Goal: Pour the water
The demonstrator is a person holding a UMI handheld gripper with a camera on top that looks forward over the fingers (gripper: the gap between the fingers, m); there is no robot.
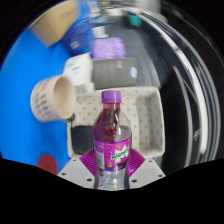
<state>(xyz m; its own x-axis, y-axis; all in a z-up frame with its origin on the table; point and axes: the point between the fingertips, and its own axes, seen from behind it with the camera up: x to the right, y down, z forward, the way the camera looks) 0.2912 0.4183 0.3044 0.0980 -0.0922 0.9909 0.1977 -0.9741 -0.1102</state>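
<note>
Holding item: gripper (112,172) closed on capped purple-labelled bottle (111,140), upright between its pads; paper cup (54,97), tipped sideways in a person's hand (78,68), beyond and left; judged pre-pour stage, cap (112,97) removal and cup alignment outstanding.

The handheld two-finger gripper (111,170) has pale grey angular fingers, each faced inside with a magenta patterned pad (90,161).

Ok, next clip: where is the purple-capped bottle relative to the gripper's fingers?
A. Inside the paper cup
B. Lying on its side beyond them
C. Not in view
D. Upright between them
D: the bottle stands upright, its lower part between the gripper fingers, cap on.
</note>
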